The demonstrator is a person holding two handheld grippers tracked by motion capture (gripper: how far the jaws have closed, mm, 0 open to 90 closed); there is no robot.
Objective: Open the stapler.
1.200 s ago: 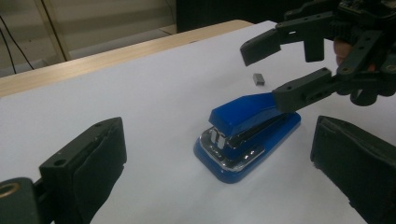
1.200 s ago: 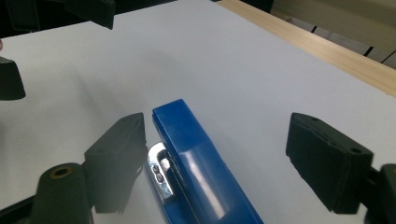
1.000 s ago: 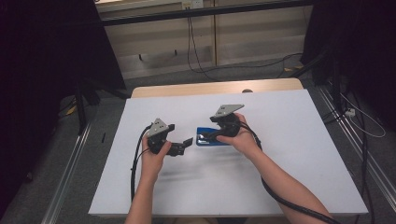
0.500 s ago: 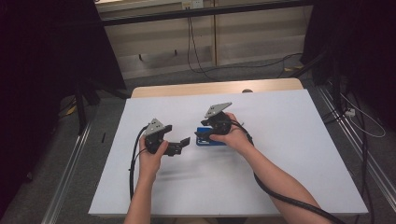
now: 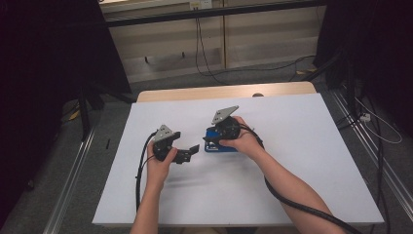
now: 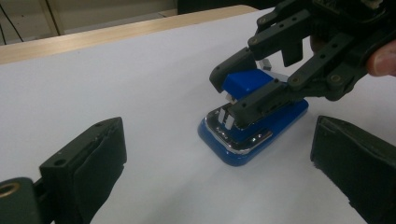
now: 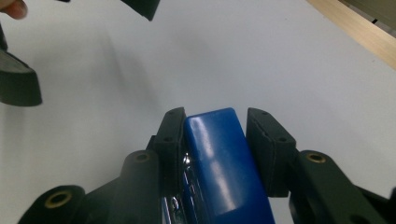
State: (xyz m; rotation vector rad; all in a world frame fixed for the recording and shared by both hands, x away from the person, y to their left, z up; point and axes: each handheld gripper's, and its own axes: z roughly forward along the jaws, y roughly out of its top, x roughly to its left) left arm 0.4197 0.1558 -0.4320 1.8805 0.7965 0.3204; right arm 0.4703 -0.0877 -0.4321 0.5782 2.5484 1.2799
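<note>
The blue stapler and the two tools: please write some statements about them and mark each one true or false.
1. The right tool has its jaws around the blue plastic stapler. True.
2. The left tool is gripping the stapler. False: its jaws are open and hold nothing.
3. The stapler rests on the white table sheet. True.
4. The stapler is red. False: blue, with a metal plate.

Blue stapler (image 5: 220, 146) mostly covered in the high view by the right hand (image 5: 243, 141) and right gripper (image 5: 208, 140), centre of frame. In the right gripper view, stapler's near end cut off at the bottom edge, contact of the right-hand jaw unclear. Left gripper (image 6: 219, 172) jaws cropped by the bottom corners of its own view.
</note>
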